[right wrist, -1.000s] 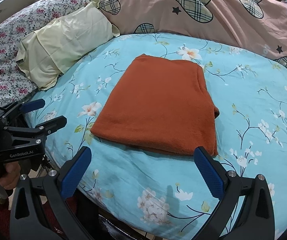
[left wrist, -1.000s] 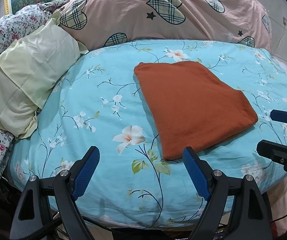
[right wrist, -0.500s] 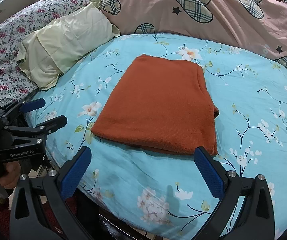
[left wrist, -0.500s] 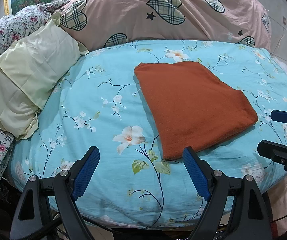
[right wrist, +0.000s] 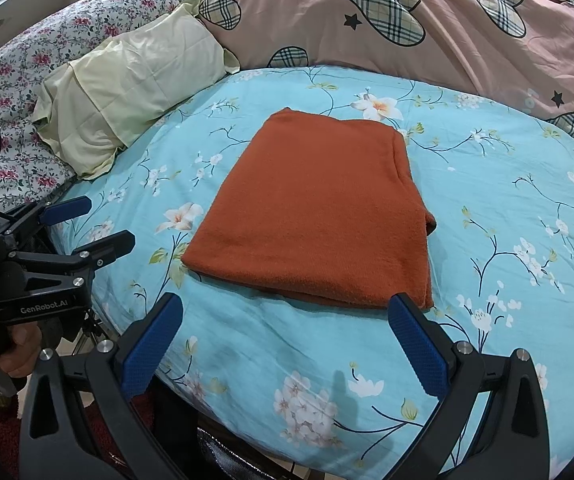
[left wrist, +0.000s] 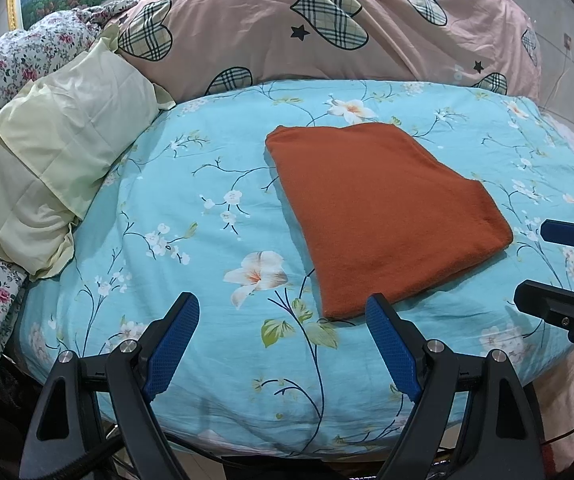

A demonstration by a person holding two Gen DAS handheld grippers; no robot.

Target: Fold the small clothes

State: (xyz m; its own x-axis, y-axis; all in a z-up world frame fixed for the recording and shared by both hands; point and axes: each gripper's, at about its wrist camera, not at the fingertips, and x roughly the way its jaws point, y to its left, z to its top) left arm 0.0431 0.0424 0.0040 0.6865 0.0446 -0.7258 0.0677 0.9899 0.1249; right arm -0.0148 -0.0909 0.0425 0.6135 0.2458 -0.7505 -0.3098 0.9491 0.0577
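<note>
The rust-orange knitted garment lies folded flat on the floral turquoise bed, at twelve o'clock from both wide-open, empty claws. A careless one-layer pinch could drag the fold apart.

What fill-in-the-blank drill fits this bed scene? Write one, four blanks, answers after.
1. The folded rust-orange knit garment lies on the ____ floral bedsheet.
2. The pink quilt bears plaid ____ shapes.
3. The pale yellow pillow lies to the ____ of the garment in both views.
4. Both the left gripper and right gripper stand ____, holding nothing.

Missing words: turquoise; heart; left; open
</note>
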